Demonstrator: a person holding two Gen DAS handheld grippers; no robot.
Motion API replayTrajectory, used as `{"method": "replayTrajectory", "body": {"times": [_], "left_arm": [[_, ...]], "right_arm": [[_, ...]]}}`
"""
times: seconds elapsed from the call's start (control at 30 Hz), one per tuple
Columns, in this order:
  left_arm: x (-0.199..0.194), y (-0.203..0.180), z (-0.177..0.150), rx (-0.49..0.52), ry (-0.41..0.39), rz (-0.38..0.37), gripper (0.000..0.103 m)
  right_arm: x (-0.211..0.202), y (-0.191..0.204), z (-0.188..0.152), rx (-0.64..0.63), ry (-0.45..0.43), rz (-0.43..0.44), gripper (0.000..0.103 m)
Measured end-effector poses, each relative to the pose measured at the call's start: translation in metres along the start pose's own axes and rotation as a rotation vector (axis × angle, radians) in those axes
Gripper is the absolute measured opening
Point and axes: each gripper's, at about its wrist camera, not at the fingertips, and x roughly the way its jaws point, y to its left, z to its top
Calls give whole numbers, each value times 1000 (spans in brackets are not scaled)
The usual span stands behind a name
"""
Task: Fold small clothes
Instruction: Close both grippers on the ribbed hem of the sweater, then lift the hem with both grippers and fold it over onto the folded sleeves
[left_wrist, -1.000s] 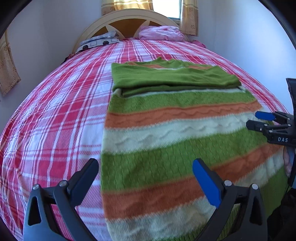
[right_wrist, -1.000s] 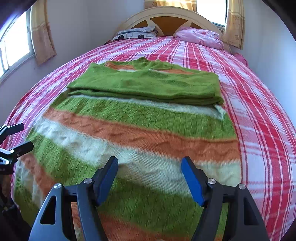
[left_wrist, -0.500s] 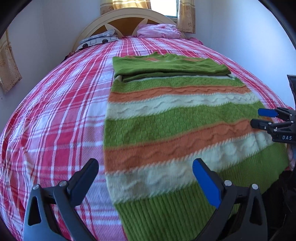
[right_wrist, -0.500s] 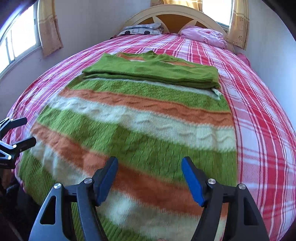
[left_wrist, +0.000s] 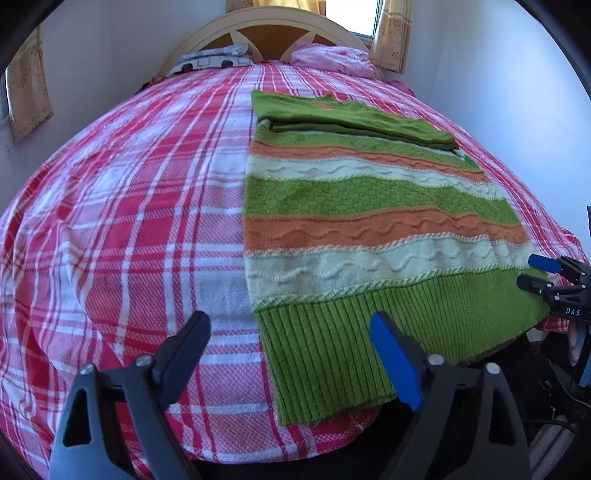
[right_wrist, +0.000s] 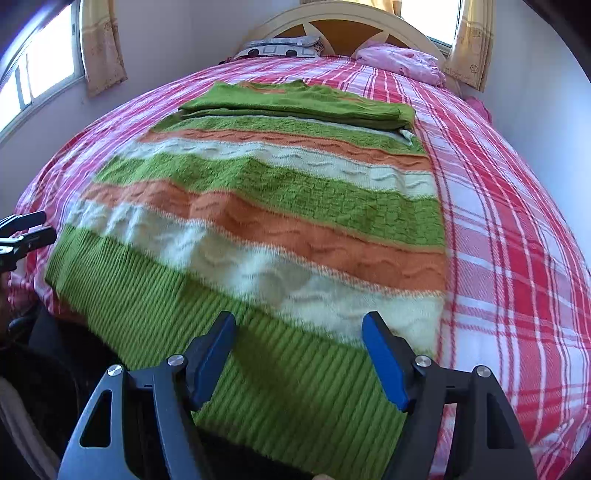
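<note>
Bed with red-and-white plaid cover (left_wrist: 122, 236) is filling the frame. Striped green, orange and cream knitted sweater (left_wrist: 362, 206) is lying flat on it, sleeves folded across the top, ribbed hem overhanging the near edge. Left gripper (left_wrist: 291, 350) is closing around the hem's left corner, not pinching yet. Right gripper (right_wrist: 299, 354) is hovering spread over the hem. Risk: uneven grabs skewing the fold; thick knit slipping out.

Sweater (left_wrist: 369, 229): green, orange, cream stripes, wavy cable knit, ribbed green hem near. Bedspread (left_wrist: 129, 221): red, pink and white plaid. Far pillow (right_wrist: 400, 61) pink; other pillow (right_wrist: 284, 46) grey-white with dark print. Headboard (right_wrist: 351, 22) cream and orange. Curtains (right_wrist: 103, 44) yellow. Gripper pads (right_wrist: 384, 362) blue.
</note>
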Motion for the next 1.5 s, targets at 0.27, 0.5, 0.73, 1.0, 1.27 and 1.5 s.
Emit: {"method": "replayTrajectory", "body": {"times": [0.27, 0.5, 0.73, 1.0, 1.27, 1.5], "left_arm": [[17, 7, -11, -74, 87, -84, 66], [14, 0, -17, -56, 87, -142, 29], [11, 1, -18, -47, 70, -113, 30], [15, 2, -21, -32, 83, -113, 56], [3, 6, -21, -35, 34, -165, 13], [-26, 3, -17, -10, -93, -229, 12]], "right_arm": [[-10, -13, -10, 40, -8, 5, 72], [-21, -27, -17, 81, -10, -4, 72], [-29, -48, -34, 150, 0, 8, 72], [-32, -45, -37, 172, -3, 59, 71], [-29, -46, -40, 192, -29, 128, 10], [-38, -65, -40, 303, -101, 251, 9]]}}
